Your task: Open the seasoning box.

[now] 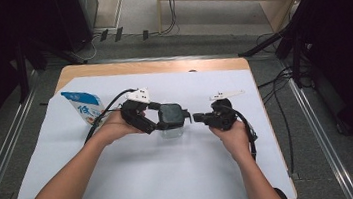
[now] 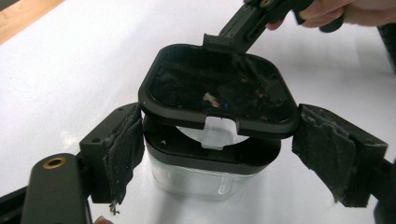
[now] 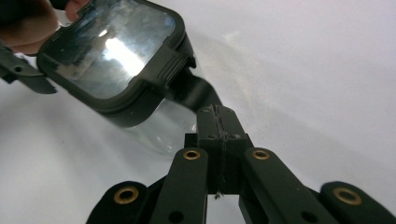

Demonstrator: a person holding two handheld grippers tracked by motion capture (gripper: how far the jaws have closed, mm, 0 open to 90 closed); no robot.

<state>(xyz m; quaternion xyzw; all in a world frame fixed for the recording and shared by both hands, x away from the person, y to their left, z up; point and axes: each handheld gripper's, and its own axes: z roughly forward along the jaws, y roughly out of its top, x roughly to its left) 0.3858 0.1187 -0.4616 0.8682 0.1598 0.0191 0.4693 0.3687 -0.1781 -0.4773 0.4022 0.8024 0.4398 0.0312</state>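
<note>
The clear container (image 1: 172, 128) is set on the white-covered bench (image 1: 147, 173), flanked by the wide-open left tool (image 1: 152, 118). Its black lid (image 1: 172, 114) is raised, tilted, its tab pinched by the closed right tool (image 1: 197, 117).

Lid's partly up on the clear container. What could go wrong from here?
1. The right tongs pinch only the lid's small tab; it may slip and the lid snap back down.
2. The left tongs straddle the clear container with pads apart, so it could tip or lift along with the lid.
</note>
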